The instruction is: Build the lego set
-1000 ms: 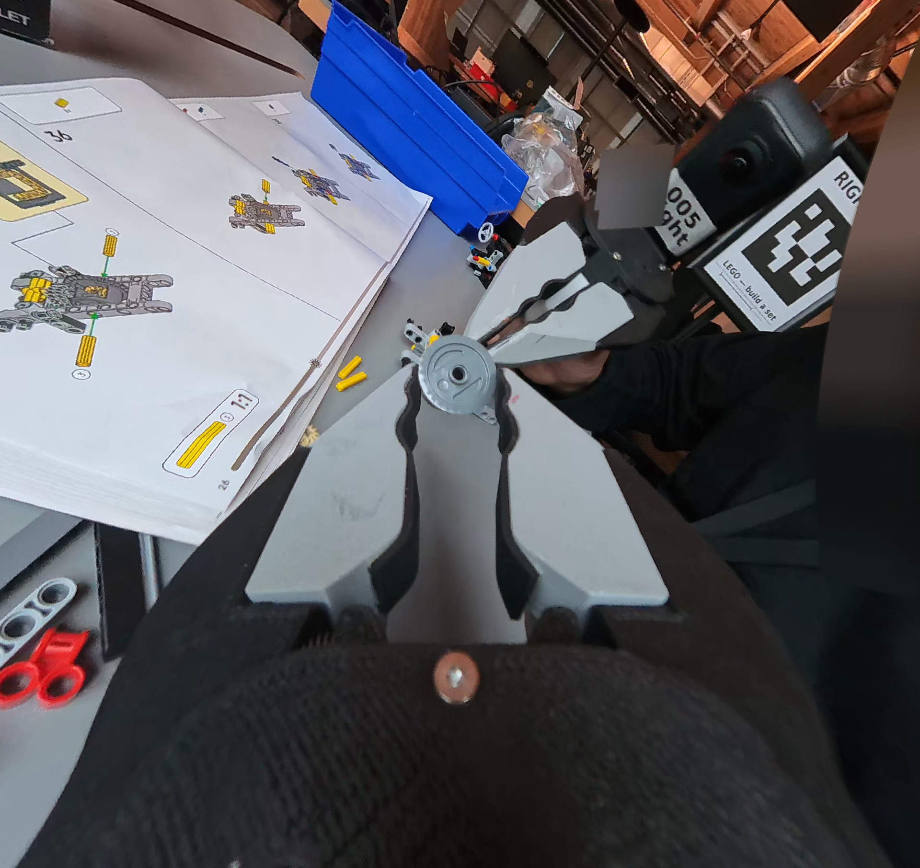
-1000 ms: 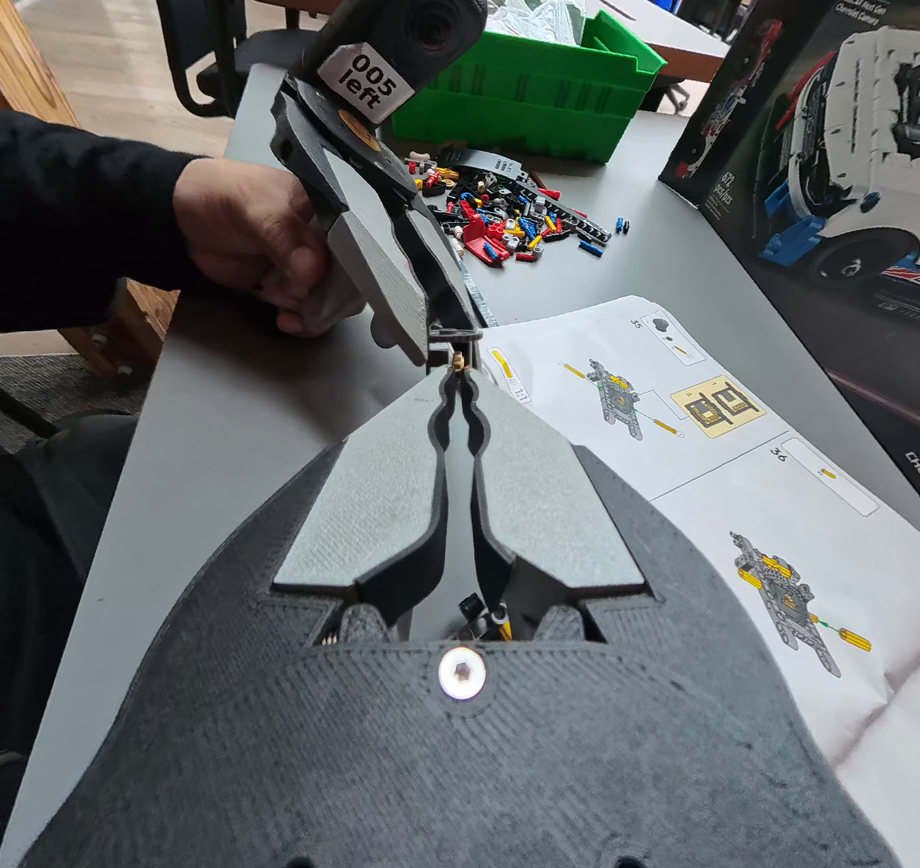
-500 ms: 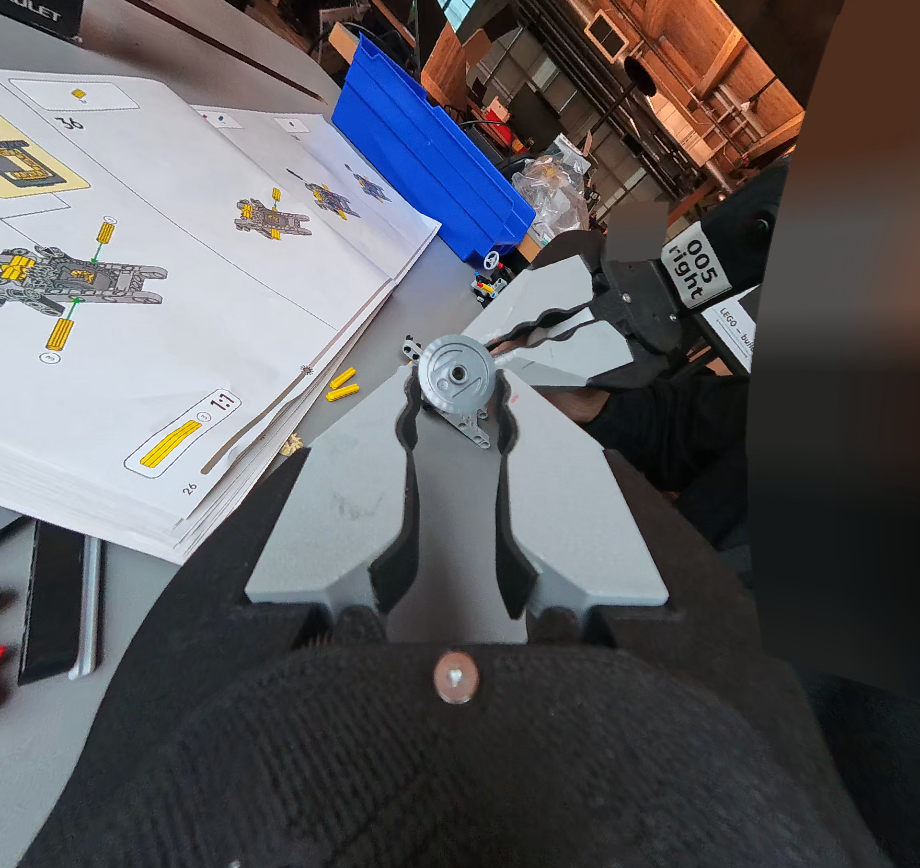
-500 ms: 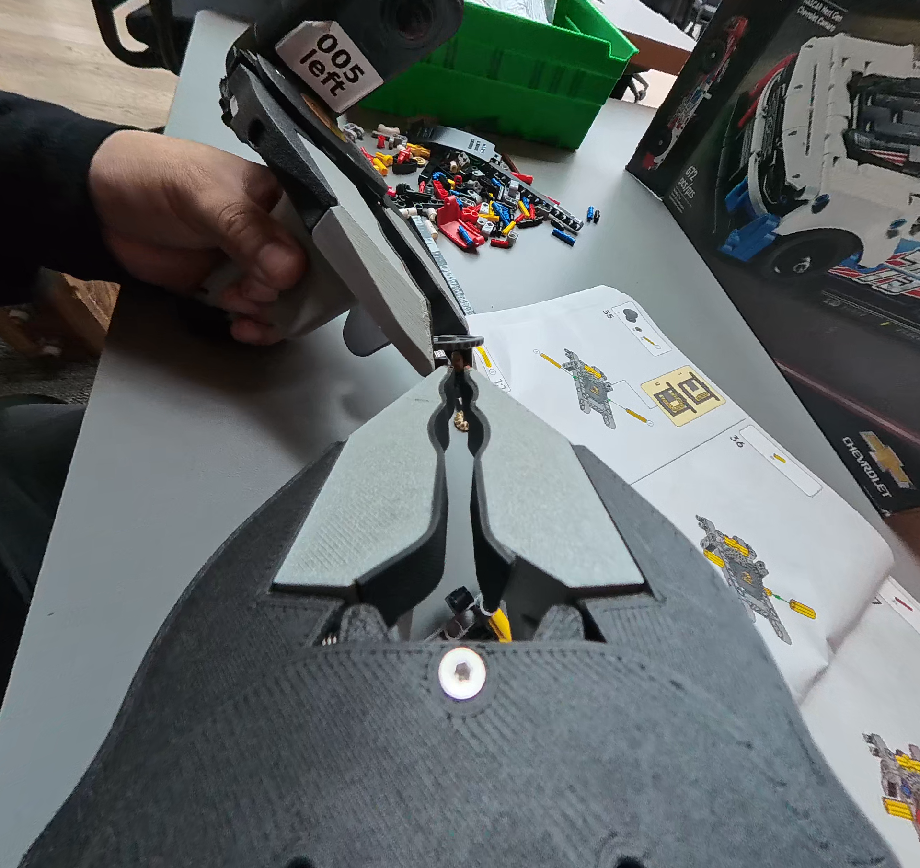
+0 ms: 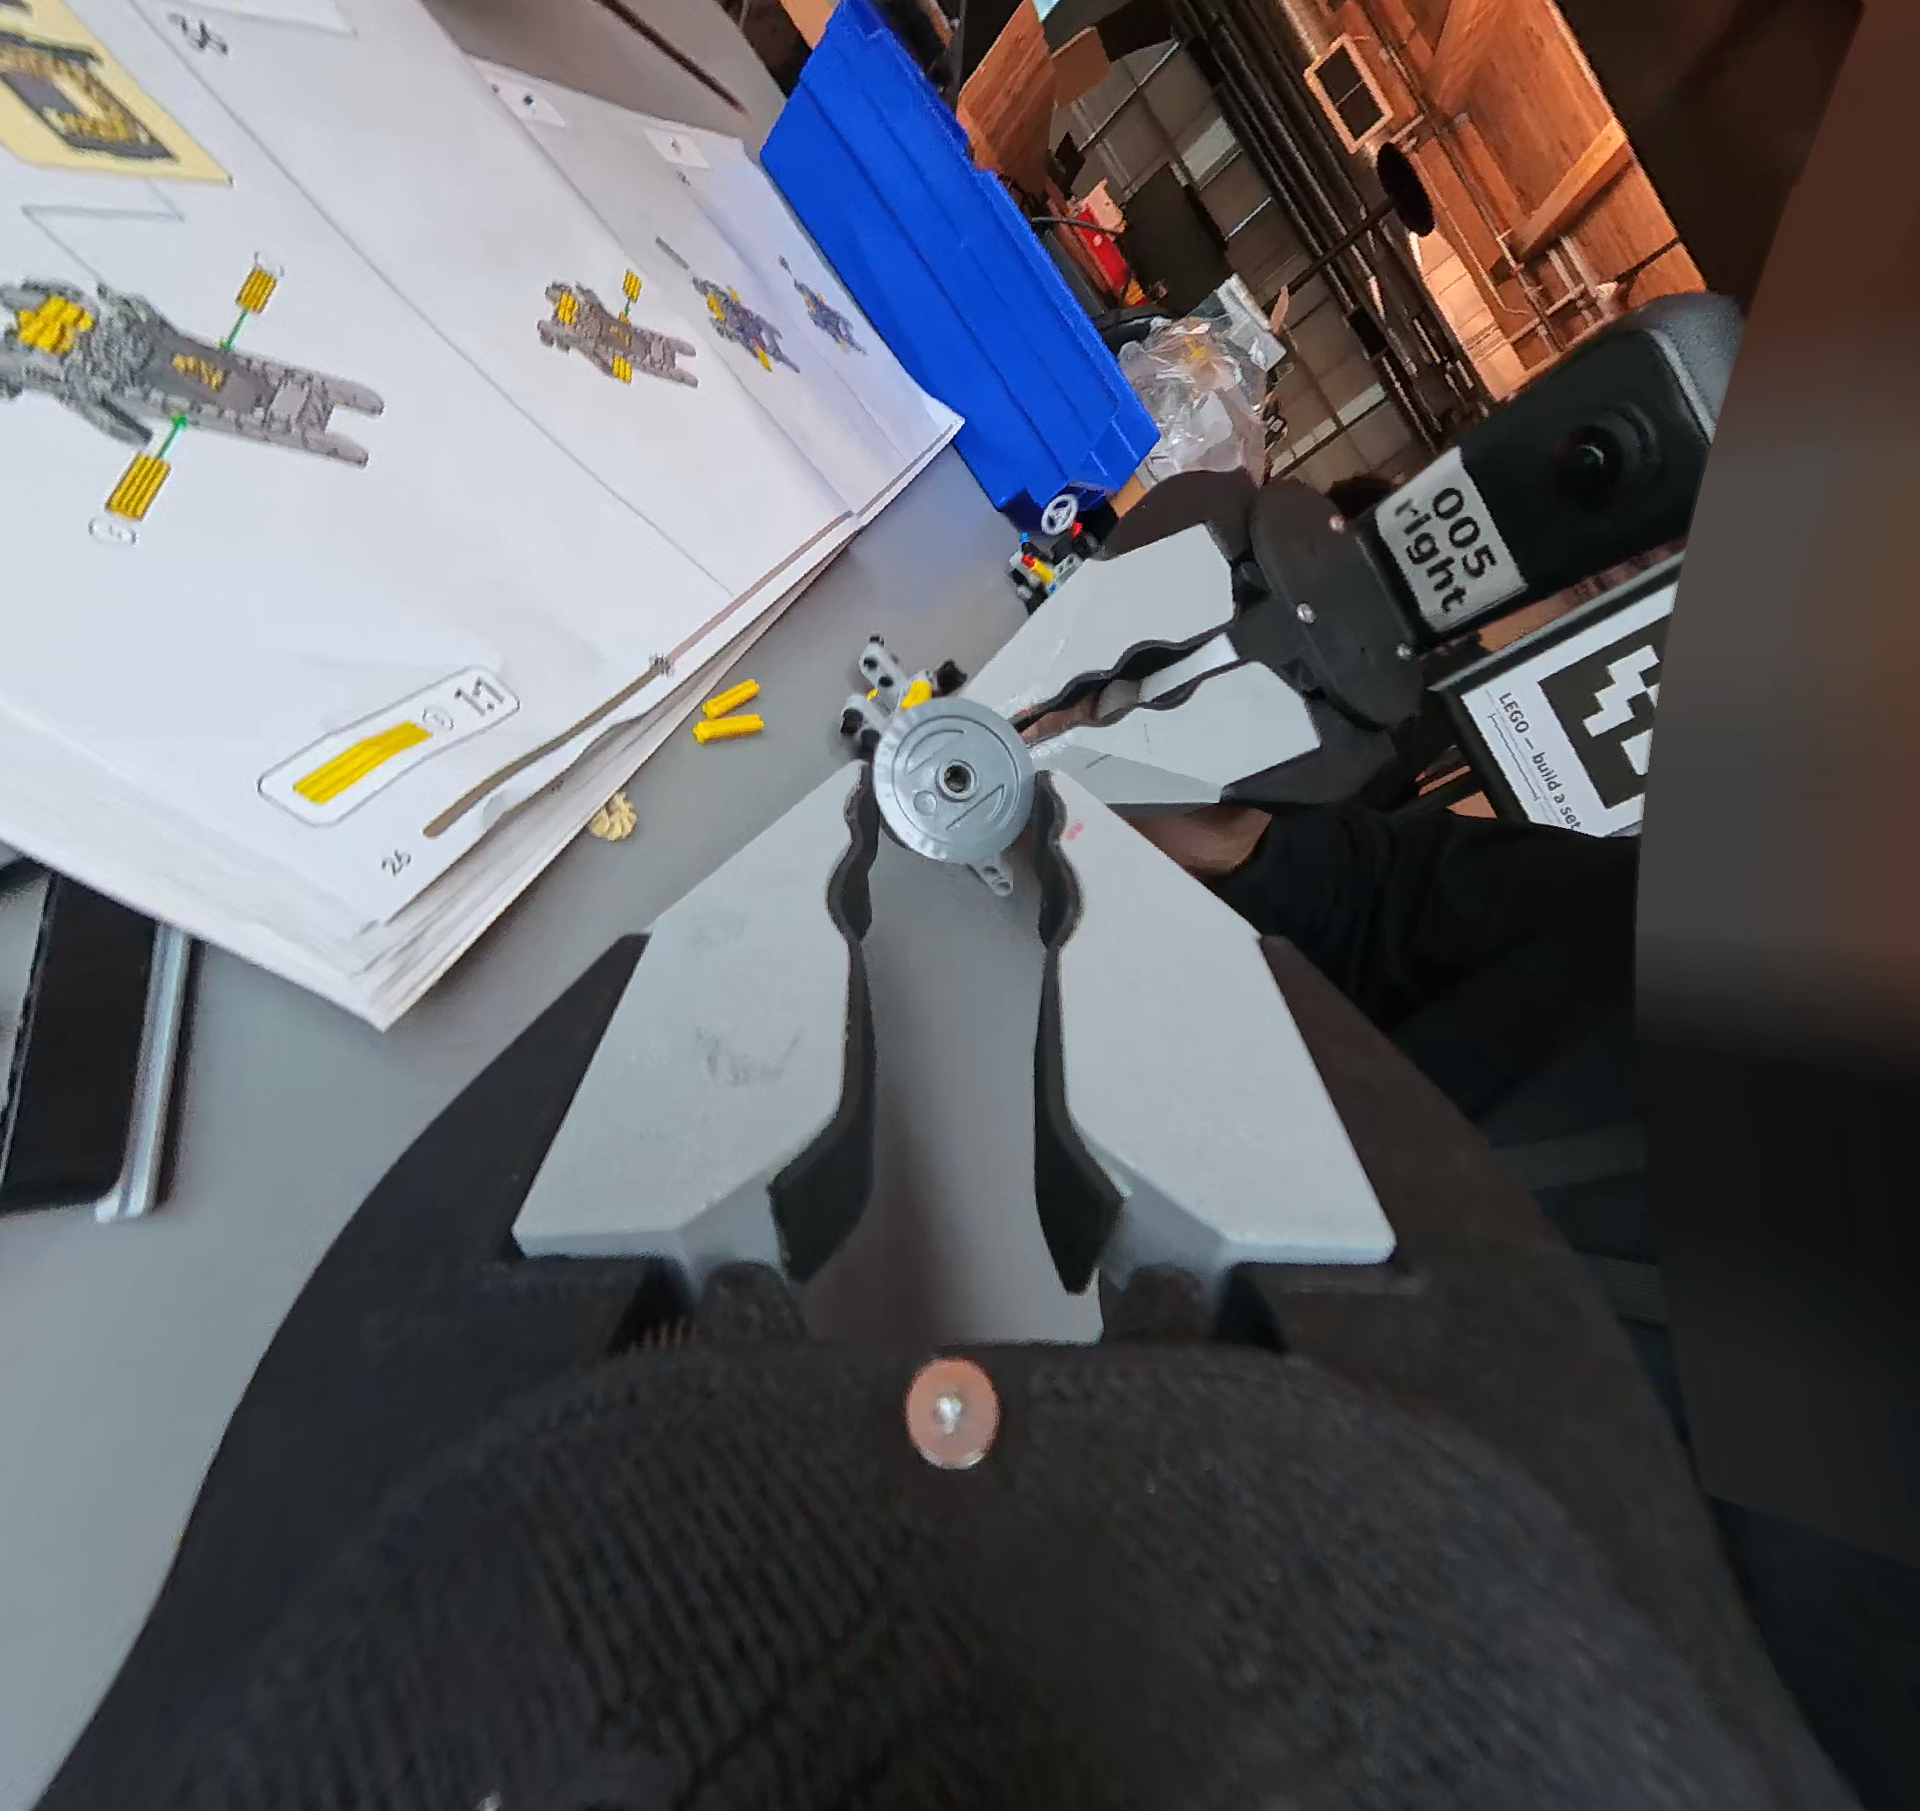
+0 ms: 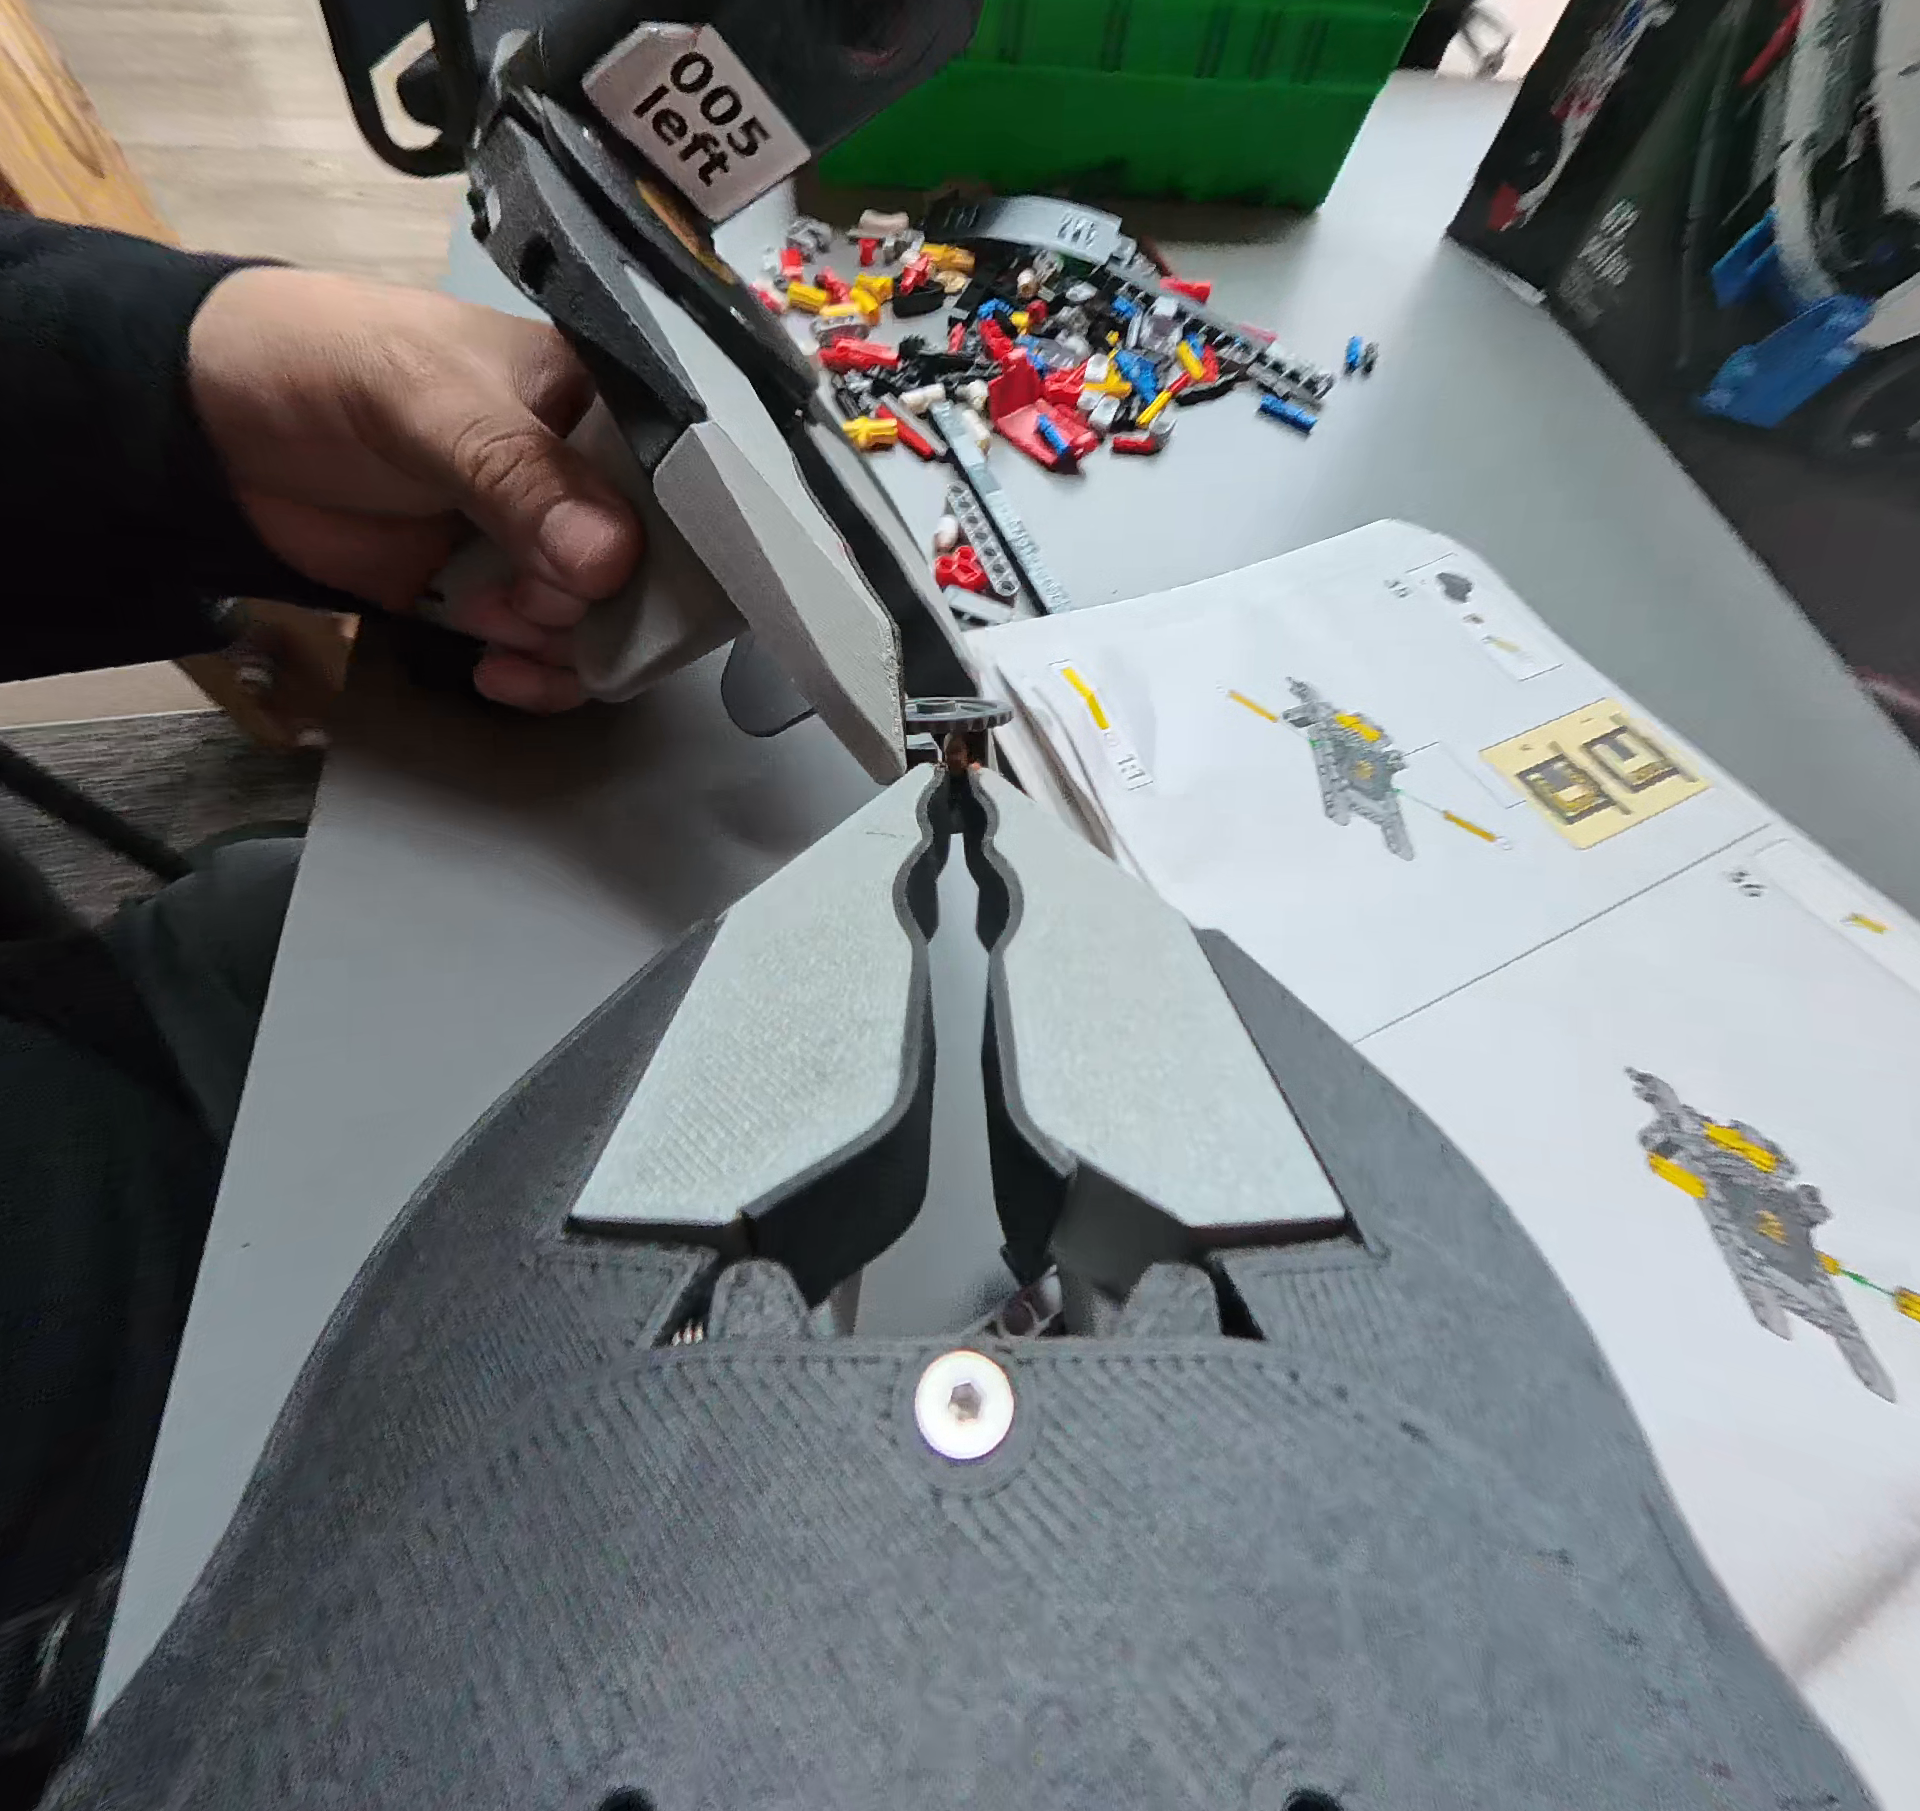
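My left gripper (image 5: 951,805) is shut on a grey round disc piece (image 5: 954,777) and holds it above the grey table (image 5: 582,992). My right gripper (image 6: 956,782) is shut on a small tan pin (image 6: 956,755), with its tip right under the disc, which shows edge-on in the right wrist view (image 6: 958,712). In the left wrist view the right gripper (image 5: 1029,738) comes in from the right and meets the disc's edge. The left gripper (image 6: 909,722) is held by a hand (image 6: 416,473).
An open instruction booklet (image 5: 416,431) lies to the left of the grippers. Two yellow pins (image 5: 729,712) and a small assembly (image 5: 883,686) lie beside it. A blue bin (image 5: 956,275), a green bin (image 6: 1164,68), a pile of loose pieces (image 6: 1039,359) and the set's box (image 6: 1714,151) stand around.
Both grippers stayed tip to tip and shifted a little over the table. The tan pin sat lower between the right fingers half a second ago and now sits at their tips, against the disc.
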A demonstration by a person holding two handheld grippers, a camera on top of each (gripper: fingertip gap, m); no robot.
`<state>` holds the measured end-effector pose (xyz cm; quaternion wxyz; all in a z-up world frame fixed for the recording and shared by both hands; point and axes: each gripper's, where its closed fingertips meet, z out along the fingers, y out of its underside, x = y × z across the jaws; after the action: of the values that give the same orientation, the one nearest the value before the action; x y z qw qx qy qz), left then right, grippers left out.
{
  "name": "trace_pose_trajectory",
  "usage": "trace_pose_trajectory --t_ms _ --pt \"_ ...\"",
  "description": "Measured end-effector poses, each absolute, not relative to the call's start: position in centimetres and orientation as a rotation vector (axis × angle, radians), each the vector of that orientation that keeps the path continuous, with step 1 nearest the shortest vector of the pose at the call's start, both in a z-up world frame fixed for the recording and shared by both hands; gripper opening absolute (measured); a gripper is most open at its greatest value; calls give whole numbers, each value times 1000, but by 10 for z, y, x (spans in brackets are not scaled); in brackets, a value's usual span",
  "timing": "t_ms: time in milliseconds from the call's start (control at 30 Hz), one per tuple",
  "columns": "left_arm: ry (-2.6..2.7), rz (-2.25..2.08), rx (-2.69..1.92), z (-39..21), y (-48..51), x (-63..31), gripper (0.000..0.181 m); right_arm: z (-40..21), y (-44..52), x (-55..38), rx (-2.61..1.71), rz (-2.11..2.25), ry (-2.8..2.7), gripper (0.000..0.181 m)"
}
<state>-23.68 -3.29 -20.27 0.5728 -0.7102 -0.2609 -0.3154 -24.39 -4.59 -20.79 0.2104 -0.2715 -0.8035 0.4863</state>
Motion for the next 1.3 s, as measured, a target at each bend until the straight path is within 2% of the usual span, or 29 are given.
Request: trace_pose_trajectory --t_ms 33,500,767,900,1300 --pt "-627 -749 -1687 -206 -34 -235 27 -211 -48 -242 -771 1354 -2265 0" --pt "-680 -740 -1862 -231 -53 -220 31 -237 -62 -233 -795 1314 -2425 0" --pt "-718 -847 -1920 -242 -59 -213 41 -254 -63 -231 -944 1309 -2600 0" --pt "-703 -849 -1933 -242 -62 -213 32 -260 -61 -232 -1073 1340 -2662 0" --pt "-532 -575 -2030 -240 -70 -229 27 -262 -59 -234 -1160 1386 -2712 0"
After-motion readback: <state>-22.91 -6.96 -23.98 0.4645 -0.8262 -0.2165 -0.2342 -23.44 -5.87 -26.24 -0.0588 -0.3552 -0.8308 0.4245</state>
